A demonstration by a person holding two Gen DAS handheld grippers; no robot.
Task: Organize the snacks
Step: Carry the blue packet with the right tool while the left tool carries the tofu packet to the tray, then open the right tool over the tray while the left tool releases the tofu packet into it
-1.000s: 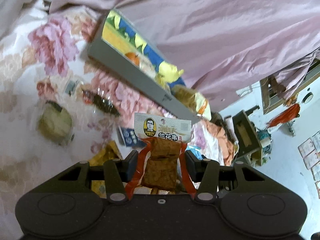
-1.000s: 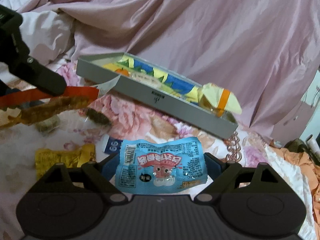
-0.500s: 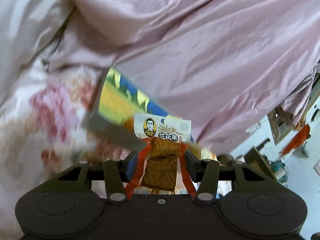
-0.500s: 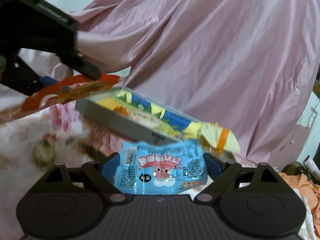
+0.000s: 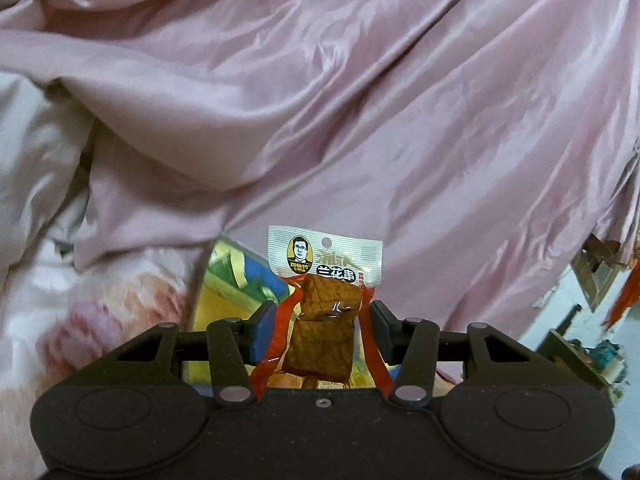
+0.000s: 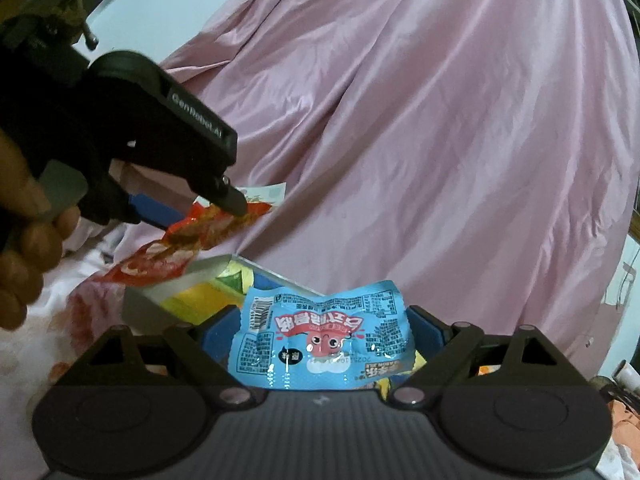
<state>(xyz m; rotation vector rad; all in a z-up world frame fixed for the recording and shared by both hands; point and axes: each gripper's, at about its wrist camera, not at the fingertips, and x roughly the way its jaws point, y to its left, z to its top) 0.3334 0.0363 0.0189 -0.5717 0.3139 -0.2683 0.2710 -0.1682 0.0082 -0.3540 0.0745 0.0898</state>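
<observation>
My left gripper is shut on a clear red-edged packet of brown tofu snack, its white header standing upright. From the right wrist view that same left gripper hangs at upper left, held by a hand, with the tofu packet drooping above the grey tray's corner. My right gripper is shut on a crumpled blue snack packet with a pink cartoon. The grey tray with yellow and blue packets lies just below and ahead of both grippers; most of it is hidden.
A pink satin sheet rises in folds behind the tray. Floral bedding spreads to the left. At the far right edge of the left wrist view, floor and furniture show beyond the bed.
Both grippers have risen and moved forward over the tray, each still holding its packet. The loose snacks on the bedding have dropped out of view.
</observation>
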